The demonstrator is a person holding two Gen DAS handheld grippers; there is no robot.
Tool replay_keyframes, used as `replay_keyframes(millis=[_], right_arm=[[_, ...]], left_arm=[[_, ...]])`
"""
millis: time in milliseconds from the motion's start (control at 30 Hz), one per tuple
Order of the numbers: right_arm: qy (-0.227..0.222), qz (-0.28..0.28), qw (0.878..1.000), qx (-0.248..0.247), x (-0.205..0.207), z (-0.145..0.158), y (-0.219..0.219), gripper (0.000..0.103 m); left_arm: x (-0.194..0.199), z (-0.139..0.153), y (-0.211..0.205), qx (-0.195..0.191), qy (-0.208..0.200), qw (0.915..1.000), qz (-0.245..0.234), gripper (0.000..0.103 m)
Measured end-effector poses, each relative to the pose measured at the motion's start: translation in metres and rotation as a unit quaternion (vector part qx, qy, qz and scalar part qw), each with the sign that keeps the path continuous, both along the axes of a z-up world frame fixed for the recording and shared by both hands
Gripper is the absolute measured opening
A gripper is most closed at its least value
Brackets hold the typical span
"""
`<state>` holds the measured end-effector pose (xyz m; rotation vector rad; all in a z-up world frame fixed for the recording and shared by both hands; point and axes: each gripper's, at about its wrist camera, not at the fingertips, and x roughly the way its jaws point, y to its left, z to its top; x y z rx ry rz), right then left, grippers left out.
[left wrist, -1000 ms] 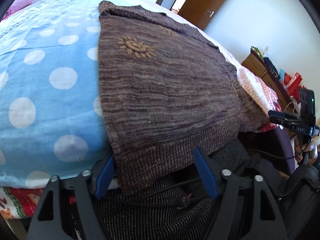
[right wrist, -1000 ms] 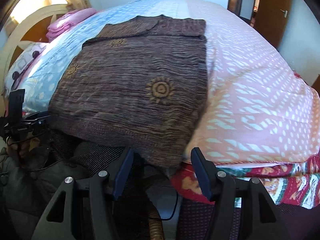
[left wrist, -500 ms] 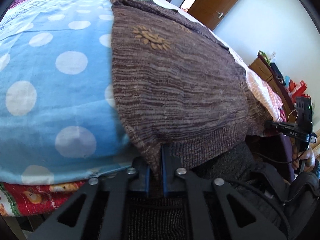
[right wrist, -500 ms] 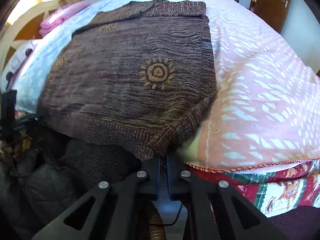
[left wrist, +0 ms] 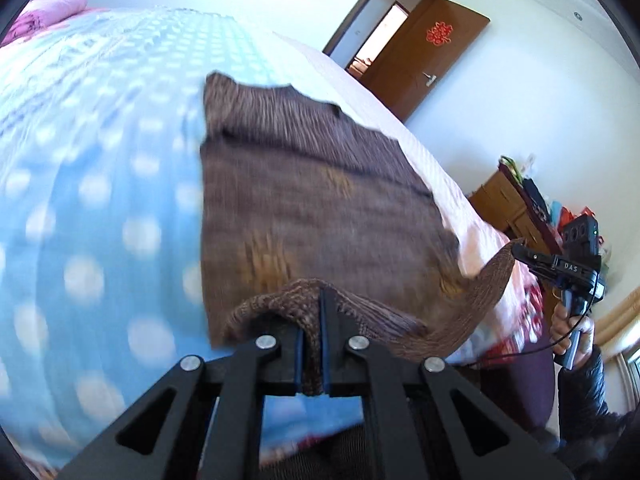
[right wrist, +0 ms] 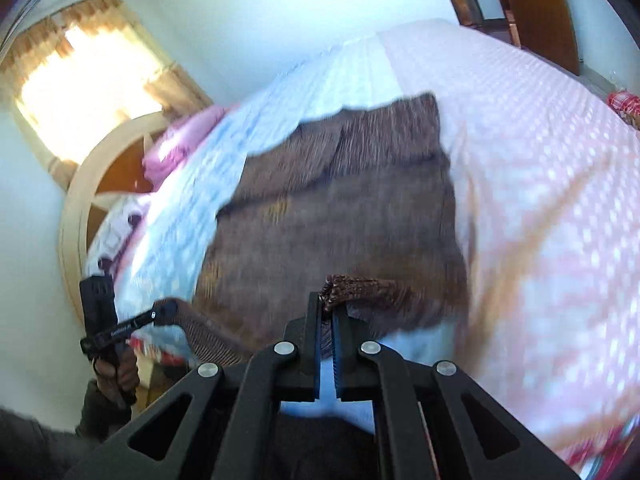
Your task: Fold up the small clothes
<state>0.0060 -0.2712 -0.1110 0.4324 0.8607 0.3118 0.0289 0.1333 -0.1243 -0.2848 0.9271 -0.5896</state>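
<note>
A brown knit sweater (left wrist: 312, 208) with tan sun motifs lies on the bed, blurred by motion. My left gripper (left wrist: 312, 320) is shut on the ribbed hem at its left corner and holds it lifted above the bed. My right gripper (right wrist: 328, 304) is shut on the hem's right corner (right wrist: 352, 286), also lifted. The hem hangs in a curve between them. The right gripper shows at the right of the left wrist view (left wrist: 516, 250), and the left gripper at the left of the right wrist view (right wrist: 166, 310). The sweater's far part (right wrist: 360, 184) lies flat.
The bed has a blue polka-dot cover (left wrist: 80, 200) on the left and a pink patterned cover (right wrist: 540, 200) on the right. A pink pillow (right wrist: 188, 136) and headboard (right wrist: 80, 184) lie at far left. A brown door (left wrist: 432, 52) and cluttered cabinet (left wrist: 516, 200) stand beyond.
Both grippers closed on the sweater's hem corners, then lifted the hem up and carried it forward over the sweater. The views now tilt upward and are blurred.
</note>
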Motion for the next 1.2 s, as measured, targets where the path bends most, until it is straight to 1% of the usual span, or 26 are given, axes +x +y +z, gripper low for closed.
replay_keyframes(millis=[33, 133, 233, 300, 333, 400, 433, 467, 500, 567, 633, 667, 700, 767, 833, 900, 967, 1033, 1133, 1200], right_arm=[[-0.002, -0.011, 1.000, 0.004, 0.011, 0.001, -0.005, 0.004], [0.000, -0.046, 0.999, 0.023, 0.048, -0.006, -0.022, 0.004], [0.016, -0.077, 0.997, 0.023, 0.084, -0.023, -0.034, 0.004], [0.031, -0.089, 0.995, 0.017, 0.104, -0.039, -0.037, 0.004], [0.035, -0.093, 0.995, 0.013, 0.110, -0.045, -0.039, 0.004], [0.038, -0.097, 0.994, 0.008, 0.120, -0.053, -0.043, 0.005], [0.039, -0.100, 0.994, 0.006, 0.122, -0.055, -0.044, 0.005], [0.042, -0.104, 0.994, 0.007, 0.125, -0.058, -0.045, 0.006], [0.041, -0.110, 0.993, 0.010, 0.124, -0.058, -0.046, 0.006], [0.019, -0.118, 0.993, 0.021, 0.115, -0.052, -0.050, 0.007], [-0.012, -0.131, 0.991, 0.015, 0.103, -0.044, -0.048, 0.020], [-0.030, -0.139, 0.990, 0.011, 0.095, -0.039, -0.045, 0.036], [-0.042, -0.143, 0.989, 0.009, 0.089, -0.035, -0.043, 0.048], [-0.062, -0.150, 0.987, 0.000, 0.079, -0.029, -0.038, 0.050], [-0.064, -0.146, 0.987, -0.014, 0.074, -0.025, -0.029, 0.050], [-0.065, -0.140, 0.988, -0.029, 0.073, -0.023, -0.021, 0.050], [-0.065, -0.135, 0.988, -0.044, 0.073, -0.019, -0.015, 0.050], [-0.066, -0.132, 0.987, -0.057, 0.073, -0.016, -0.012, 0.050], [-0.065, -0.129, 0.987, -0.071, 0.074, -0.014, -0.010, 0.050], [-0.061, -0.130, 0.987, -0.072, 0.074, -0.015, -0.010, 0.050]], left_arm=[[0.013, 0.001, -0.001, 0.004, 0.000, 1.0000, 0.006, 0.006], [0.056, -0.004, -0.005, 0.002, 0.024, 0.9992, 0.033, 0.007], [0.085, -0.012, -0.010, 0.022, 0.034, 0.9978, 0.052, 0.008], [0.096, -0.013, -0.008, 0.030, 0.041, 0.9971, 0.057, 0.010], [0.100, -0.012, -0.005, 0.028, 0.043, 0.9971, 0.056, 0.014], [0.102, -0.005, 0.005, 0.034, 0.027, 0.9972, 0.061, 0.026], [0.101, 0.001, 0.012, 0.046, 0.008, 0.9967, 0.067, 0.039], [0.097, 0.007, 0.018, 0.054, -0.010, 0.9961, 0.069, 0.048], [0.095, 0.011, 0.023, 0.057, -0.024, 0.9959, 0.067, 0.049], [0.093, 0.017, 0.031, 0.062, -0.048, 0.9955, 0.053, 0.049], [0.093, 0.018, 0.030, 0.073, -0.069, 0.9944, 0.033, 0.049], [0.093, 0.017, 0.027, 0.082, -0.077, 0.9934, 0.021, 0.049], [0.096, 0.014, 0.021, 0.091, -0.082, 0.9925, 0.008, 0.049], [0.099, 0.006, 0.006, 0.098, -0.091, 0.9907, -0.023, 0.049], [0.105, -0.002, -0.007, 0.106, -0.093, 0.9893, -0.036, 0.049], [0.114, -0.012, -0.017, 0.108, -0.087, 0.9896, -0.038, 0.049], [0.122, -0.023, -0.022, 0.110, -0.072, 0.9907, -0.034, 0.049], [0.125, -0.030, -0.025, 0.106, -0.062, 0.9919, -0.032, 0.049], [0.121, -0.030, -0.027, 0.093, -0.068, 0.9928, -0.033, 0.048], [0.117, -0.028, -0.029, 0.092, -0.075, 0.9923, -0.034, 0.047]])
